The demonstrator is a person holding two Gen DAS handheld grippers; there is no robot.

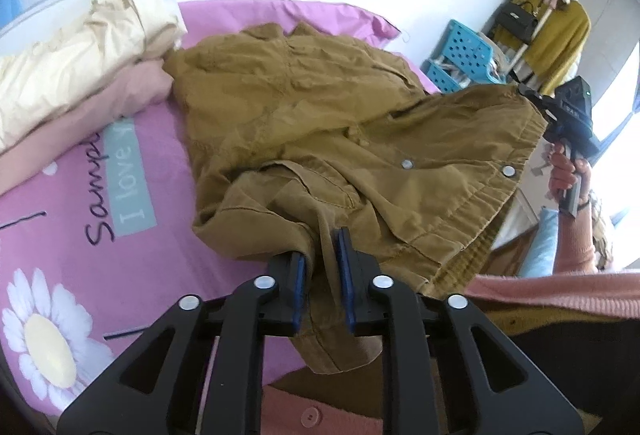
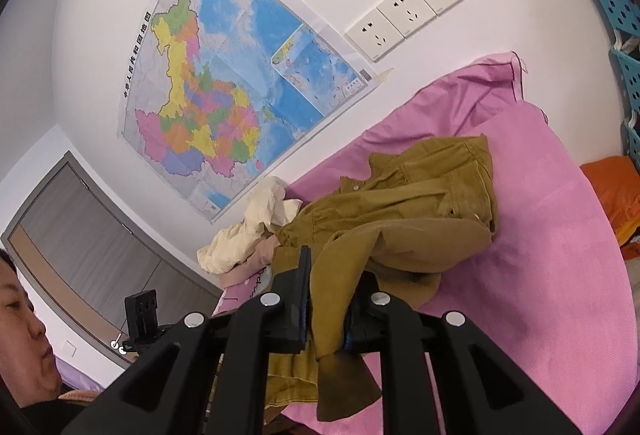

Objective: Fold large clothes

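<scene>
A mustard-brown jacket [image 1: 320, 107] lies half spread on the pink bedsheet [image 1: 80, 215], snaps facing up. My left gripper [image 1: 322, 267] is at the jacket's near edge, its blue pads closed on a bunched fold of fabric whose end hangs down below the jaws. At the far right my right gripper [image 1: 524, 91] pinches the elastic hem's corner and holds that side up off the bed. In the right wrist view the right gripper [image 2: 326, 299] is shut on a thick fold of the jacket [image 2: 420, 203], and the rest drapes onto the bedsheet [image 2: 540, 235].
A pile of cream and pale pink clothes [image 1: 80, 75] lies at the bed's far left, touching the jacket. A blue perforated rack [image 1: 460, 55] and a clothes stand with a yellow garment [image 1: 560, 35] are beyond the bed. A wall map [image 2: 224, 83] and sockets [image 2: 400, 15] are behind.
</scene>
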